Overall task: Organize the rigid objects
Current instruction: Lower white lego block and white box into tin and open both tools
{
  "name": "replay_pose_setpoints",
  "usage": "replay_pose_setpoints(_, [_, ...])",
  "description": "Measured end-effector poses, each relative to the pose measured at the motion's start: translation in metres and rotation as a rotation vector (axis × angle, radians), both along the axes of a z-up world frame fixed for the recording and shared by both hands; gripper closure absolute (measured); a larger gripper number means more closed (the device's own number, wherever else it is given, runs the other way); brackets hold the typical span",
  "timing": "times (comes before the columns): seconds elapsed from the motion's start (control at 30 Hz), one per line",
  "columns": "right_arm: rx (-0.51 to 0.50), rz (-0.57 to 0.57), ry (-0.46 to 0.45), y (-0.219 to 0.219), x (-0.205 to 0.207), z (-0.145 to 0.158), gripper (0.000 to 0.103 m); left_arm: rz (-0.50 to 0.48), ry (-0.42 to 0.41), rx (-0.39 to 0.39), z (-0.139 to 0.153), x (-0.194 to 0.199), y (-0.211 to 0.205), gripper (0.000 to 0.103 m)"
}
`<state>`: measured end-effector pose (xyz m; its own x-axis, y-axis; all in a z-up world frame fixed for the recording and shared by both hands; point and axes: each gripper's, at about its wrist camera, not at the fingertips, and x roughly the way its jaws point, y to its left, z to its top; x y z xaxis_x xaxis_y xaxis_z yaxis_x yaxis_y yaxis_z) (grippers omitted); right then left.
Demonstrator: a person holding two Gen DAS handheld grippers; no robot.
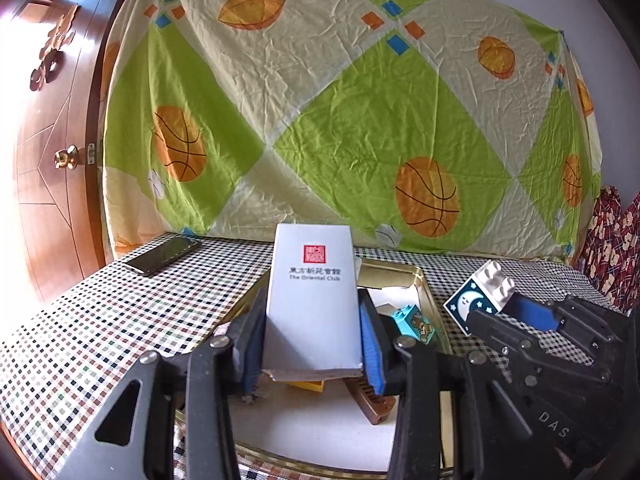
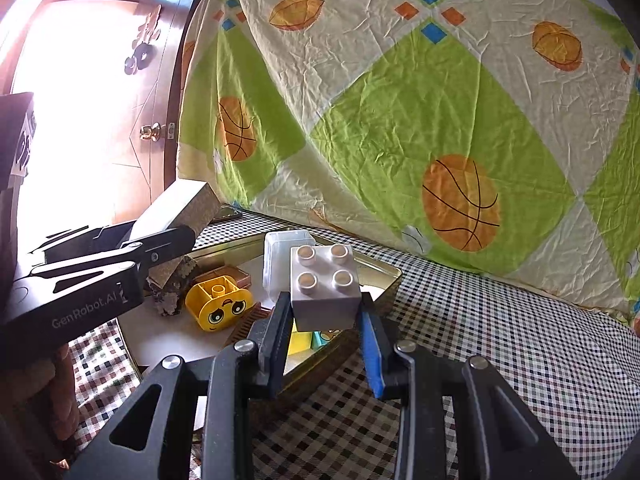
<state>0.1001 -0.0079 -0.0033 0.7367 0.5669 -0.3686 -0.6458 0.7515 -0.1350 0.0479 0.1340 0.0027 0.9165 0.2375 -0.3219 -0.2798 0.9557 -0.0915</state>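
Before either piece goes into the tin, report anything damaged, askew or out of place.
The white card box clamped in the left gripper is torn and ragged at its lower end. In the gold tin, the yellow face brick lies tipped on its side. The right gripper holds the white stud brick squarely.

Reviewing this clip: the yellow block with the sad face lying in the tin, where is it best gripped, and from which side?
The yellow face block lies tipped, face toward the camera, hollow underside up. Come from above and close on its two rounded ends beside the face. That is a judgement: the comb lies close in front, and the tin wall blocks a level approach.
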Motion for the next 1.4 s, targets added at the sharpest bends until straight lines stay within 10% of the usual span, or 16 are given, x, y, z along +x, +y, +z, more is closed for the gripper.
replay_pose_setpoints(1.4, [-0.080,0.023,0.323,0.071,0.092,-0.003,0.069,-0.105,0.325,0.012,-0.011,0.069,0.024,0.063])
